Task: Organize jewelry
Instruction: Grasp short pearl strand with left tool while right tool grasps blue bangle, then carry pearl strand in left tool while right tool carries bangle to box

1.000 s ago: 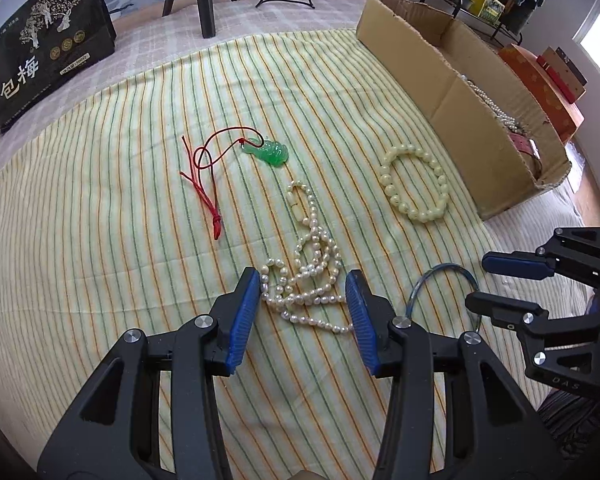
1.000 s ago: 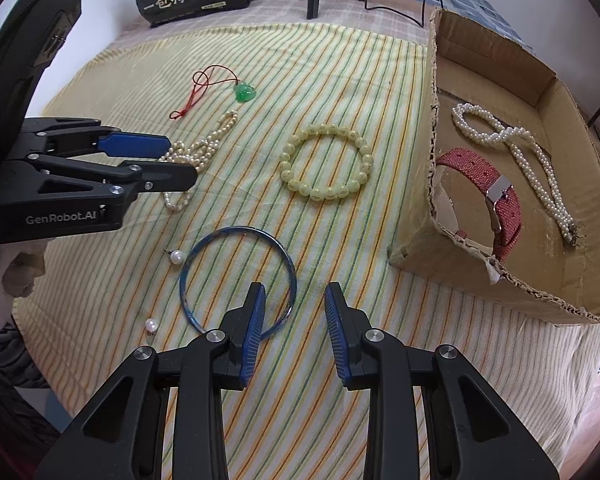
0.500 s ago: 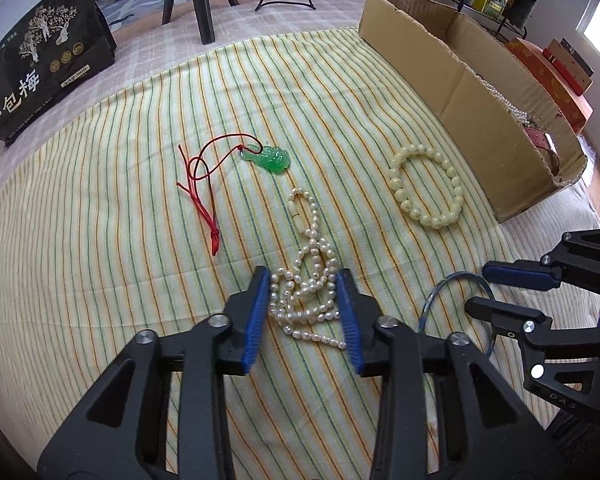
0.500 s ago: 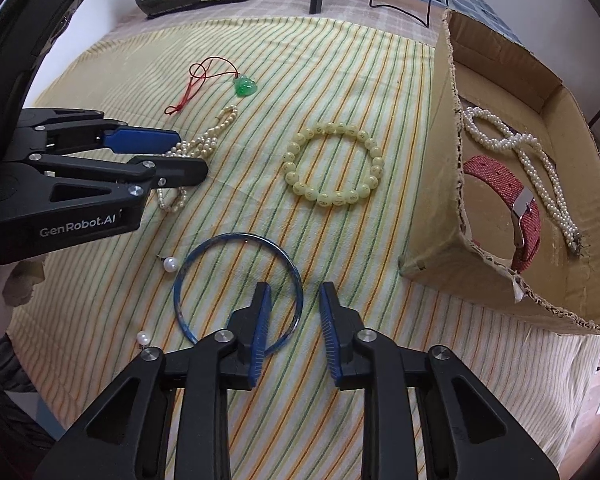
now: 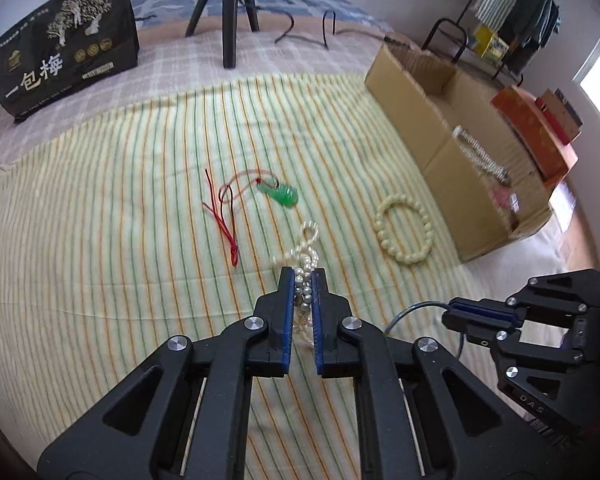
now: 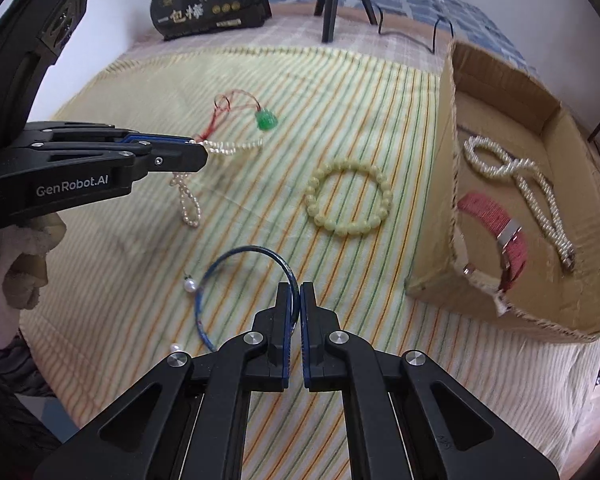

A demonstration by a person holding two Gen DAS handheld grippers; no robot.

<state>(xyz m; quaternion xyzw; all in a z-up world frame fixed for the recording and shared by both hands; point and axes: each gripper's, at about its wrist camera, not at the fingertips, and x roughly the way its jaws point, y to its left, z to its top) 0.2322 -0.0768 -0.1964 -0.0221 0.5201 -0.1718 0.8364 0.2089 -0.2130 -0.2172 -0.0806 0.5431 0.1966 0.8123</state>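
Observation:
My left gripper [image 5: 302, 276] is shut on the white pearl necklace [image 5: 306, 254] and lifts it off the striped cloth; its strands hang from the left gripper [image 6: 198, 152] in the right wrist view, where the necklace [image 6: 186, 200] dangles. My right gripper [image 6: 295, 292] is shut on the rim of the blue bangle [image 6: 236, 260], which also shows in the left wrist view [image 5: 412, 312]. A pale bead bracelet [image 6: 348, 200] and a green pendant on red cord [image 6: 266, 120] lie on the cloth.
An open cardboard box [image 6: 452, 168] at the right holds a pearl strand [image 6: 516, 184] and a red band [image 6: 496, 224]. Two loose pearls [image 6: 190, 285] lie by the bangle. A black bag [image 5: 64, 64] and a tripod [image 5: 230, 8] stand at the back.
Both grippers closed: the left on the pearl necklace, raising it, and the right on the blue bangle's rim.

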